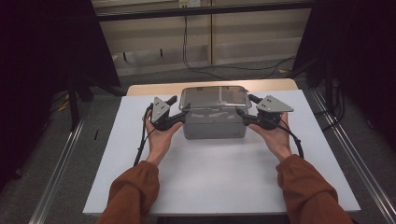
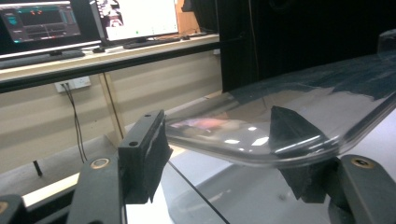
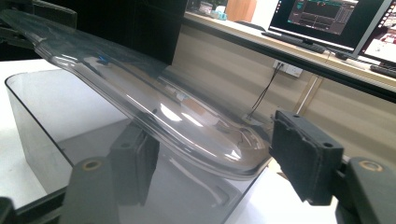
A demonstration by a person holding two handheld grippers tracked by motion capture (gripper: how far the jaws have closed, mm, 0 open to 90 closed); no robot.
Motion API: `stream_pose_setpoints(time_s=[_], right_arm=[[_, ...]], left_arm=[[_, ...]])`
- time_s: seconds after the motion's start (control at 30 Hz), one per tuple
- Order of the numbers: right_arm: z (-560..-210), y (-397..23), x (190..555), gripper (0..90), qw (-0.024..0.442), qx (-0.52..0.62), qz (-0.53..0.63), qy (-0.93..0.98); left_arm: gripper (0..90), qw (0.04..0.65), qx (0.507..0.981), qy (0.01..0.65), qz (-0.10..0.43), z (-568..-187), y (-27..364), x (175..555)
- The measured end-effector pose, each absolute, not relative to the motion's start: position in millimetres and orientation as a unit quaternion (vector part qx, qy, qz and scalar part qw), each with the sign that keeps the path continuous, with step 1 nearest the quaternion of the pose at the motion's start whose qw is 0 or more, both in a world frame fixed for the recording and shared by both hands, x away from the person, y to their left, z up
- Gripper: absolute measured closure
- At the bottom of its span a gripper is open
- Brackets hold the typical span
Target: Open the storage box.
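Jaws of both grippers, left and right, straddle opposite ends of the lid above the box, not yet clamping.

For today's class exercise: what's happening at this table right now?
A person holds a gripper in each hand at the ends of a clear lid over a grey box. The left gripper and right gripper each have their jaws around the lid's rim, not clearly clamped. The lid looks lifted off the box.
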State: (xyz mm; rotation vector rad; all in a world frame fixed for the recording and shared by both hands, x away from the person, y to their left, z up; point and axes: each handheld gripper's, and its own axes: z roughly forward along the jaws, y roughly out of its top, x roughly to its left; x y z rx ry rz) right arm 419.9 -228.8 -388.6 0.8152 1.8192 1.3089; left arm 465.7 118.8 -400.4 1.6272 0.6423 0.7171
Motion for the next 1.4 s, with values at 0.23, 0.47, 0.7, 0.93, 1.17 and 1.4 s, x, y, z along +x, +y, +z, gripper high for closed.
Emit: stream_pose_setpoints(time_s=[0.23,0.47,0.7,0.93,1.17,1.4], right_arm=[[-381,-230,425,36.9,0.369,0.316,0.526,0.698],[-380,-230,432,39.8,0.365,0.318,0.534,0.693],[-380,-235,435,42.1,0.359,0.324,0.542,0.687],[-376,-238,438,41.3,0.357,0.330,0.547,0.681],[-373,-238,444,42.0,0.355,0.333,0.555,0.675],[-373,-239,450,40.5,0.349,0.333,0.561,0.673]], left_arm=[[42.6,0.582,0.698,0.276,0.311,-393,118,470],[43.4,0.592,0.704,0.267,0.287,-391,117,477],[43.6,0.589,0.704,0.269,0.290,-390,115,483],[49.3,0.588,0.703,0.271,0.295,-390,114,488],[58.7,0.588,0.699,0.278,0.299,-389,118,492],[60.4,0.586,0.699,0.278,0.302,-389,117,496]])
